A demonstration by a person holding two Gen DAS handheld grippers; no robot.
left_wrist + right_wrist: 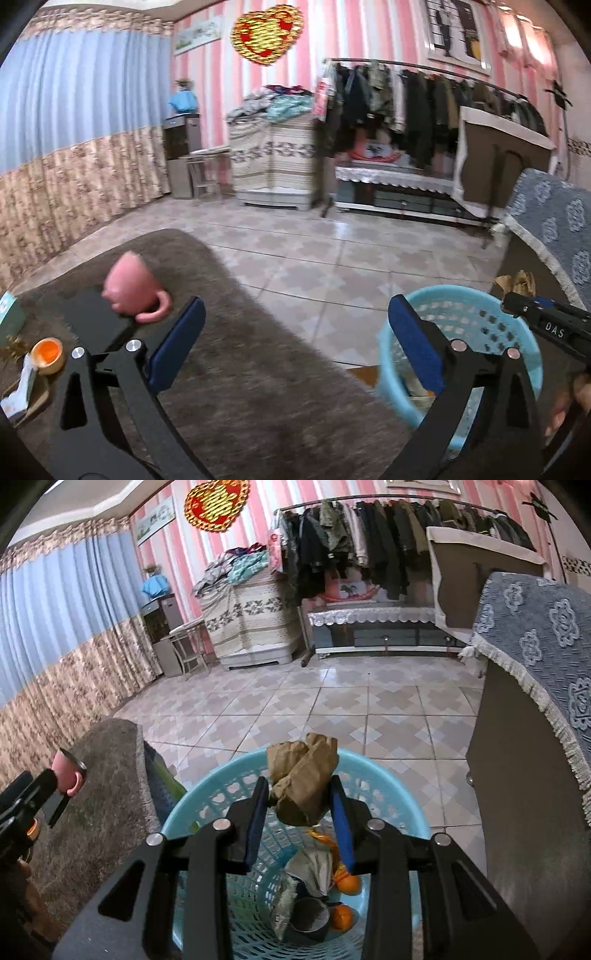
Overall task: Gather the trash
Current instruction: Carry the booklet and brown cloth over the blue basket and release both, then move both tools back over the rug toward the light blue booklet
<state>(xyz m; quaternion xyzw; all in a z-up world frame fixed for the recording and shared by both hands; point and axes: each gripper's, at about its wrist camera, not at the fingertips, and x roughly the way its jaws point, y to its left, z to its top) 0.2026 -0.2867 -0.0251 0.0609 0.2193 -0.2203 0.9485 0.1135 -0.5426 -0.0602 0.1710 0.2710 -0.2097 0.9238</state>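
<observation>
Your right hand-held gripper is pinching a crumpled brown paper wad between its blue pads, directly above the light-blue basket. The wad stands roughly upright in the grip, its long axis running from the pads up and away from you, with the loose top leaning toward the basket's far rim. That lean is the risk: only the lower half is clamped, so if you spread the jaws with the wad this far forward, I judge it could catch the far rim or tip out onto the tiled floor. Inside the basket already lie orange peel, a grey cup and crumpled paper.

Your left hand-held gripper is spread wide with nothing between its pads, over the brown counter. Beyond its left finger a pink mug is tilted near the counter's edge; a careless sweep could knock it off. Farther left, an orange peel cup waits.
</observation>
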